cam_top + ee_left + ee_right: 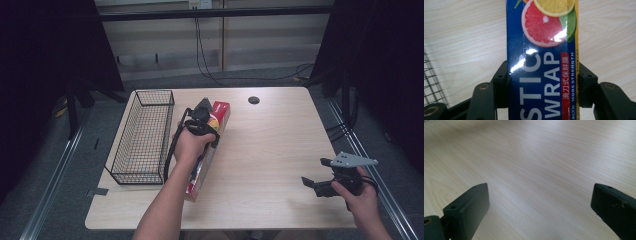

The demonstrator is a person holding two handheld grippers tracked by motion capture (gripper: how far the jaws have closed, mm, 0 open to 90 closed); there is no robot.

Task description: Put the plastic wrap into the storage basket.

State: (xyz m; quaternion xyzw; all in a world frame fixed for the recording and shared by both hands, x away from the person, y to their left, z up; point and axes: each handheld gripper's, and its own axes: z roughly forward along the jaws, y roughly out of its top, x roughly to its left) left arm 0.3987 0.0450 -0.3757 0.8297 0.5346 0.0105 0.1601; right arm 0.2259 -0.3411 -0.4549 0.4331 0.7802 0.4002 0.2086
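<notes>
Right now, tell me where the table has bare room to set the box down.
Widest free patch: between the plastic wrap box held in the left claw and the open right claw, below the dark round spot. Crowded: the narrow strip between box and wire basket.
</notes>
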